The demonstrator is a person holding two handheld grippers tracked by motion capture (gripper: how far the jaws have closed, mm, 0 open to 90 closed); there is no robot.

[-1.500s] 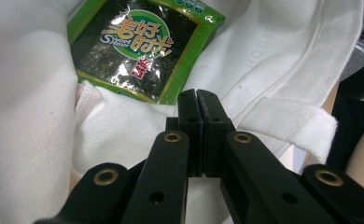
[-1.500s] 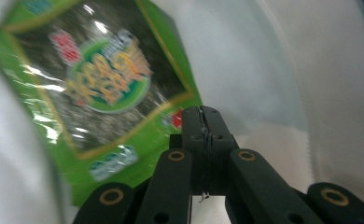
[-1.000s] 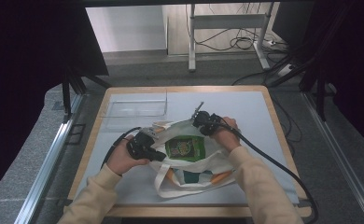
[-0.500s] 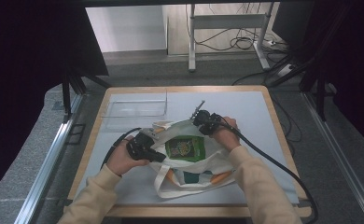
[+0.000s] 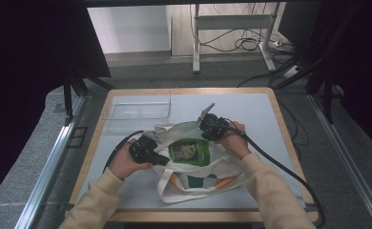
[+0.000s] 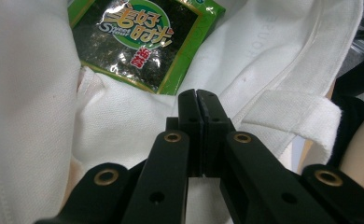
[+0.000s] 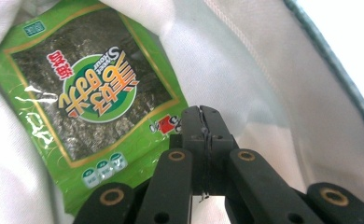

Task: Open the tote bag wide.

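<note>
A clear plastic tray [image 5: 139,112] sits on the far left part of the table [image 5: 260,107], whose pale top is framed by a light wooden rim. Beyond the table a metal stand [image 5: 232,28] rises from the grey floor, with a tangle of cables [image 5: 251,44] lying around its feet, and dark curtains [image 5: 26,71] hang at both sides.

A: Where does the bag [image 5: 193,183] lie?
B: On the table [image 5: 270,109], near its front edge, with the packet [image 5: 190,151] in its mouth.
A: And the grippers?
B: Left gripper [image 5: 162,161] at the bag's left rim, right gripper [image 5: 204,130] at its rear rim. The tray [image 5: 139,112] sits behind, to the left.
</note>
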